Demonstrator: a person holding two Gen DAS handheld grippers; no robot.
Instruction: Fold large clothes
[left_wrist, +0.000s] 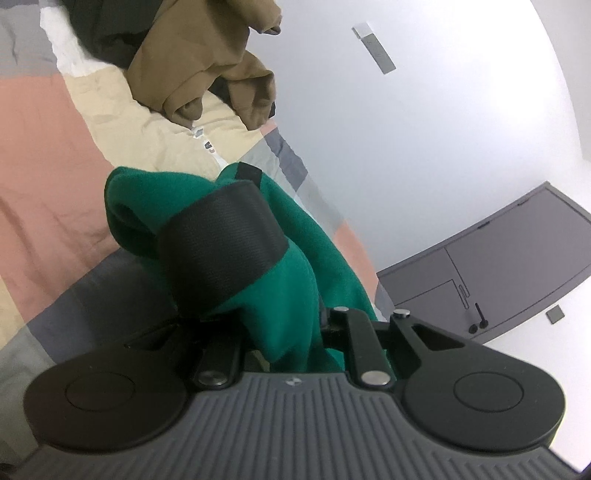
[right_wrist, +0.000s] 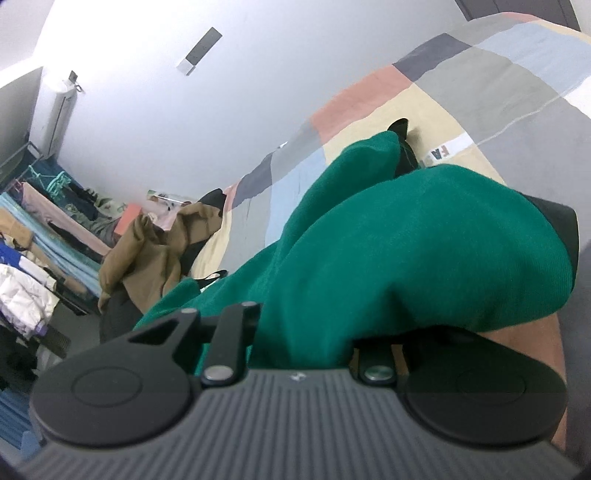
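Observation:
A green garment (left_wrist: 306, 258) with a black ribbed cuff (left_wrist: 221, 236) hangs over my left gripper (left_wrist: 266, 295), which is shut on the cloth; its fingertips are buried in the folds. In the right wrist view the same green garment (right_wrist: 406, 240) bulges over my right gripper (right_wrist: 314, 295), also shut on it with its fingers hidden. Another black cuff (right_wrist: 561, 221) shows at that bundle's right edge. The garment is lifted off the bed cover (left_wrist: 55, 147) between the two grippers.
A brown garment (left_wrist: 207, 62) lies crumpled on the colour-block bed cover (right_wrist: 480, 92), beside dark clothing (left_wrist: 103, 33). A grey cabinet (left_wrist: 498, 266) stands by the white wall. A rack crowded with clothes (right_wrist: 48, 229) fills the far left past the brown garment (right_wrist: 147, 254).

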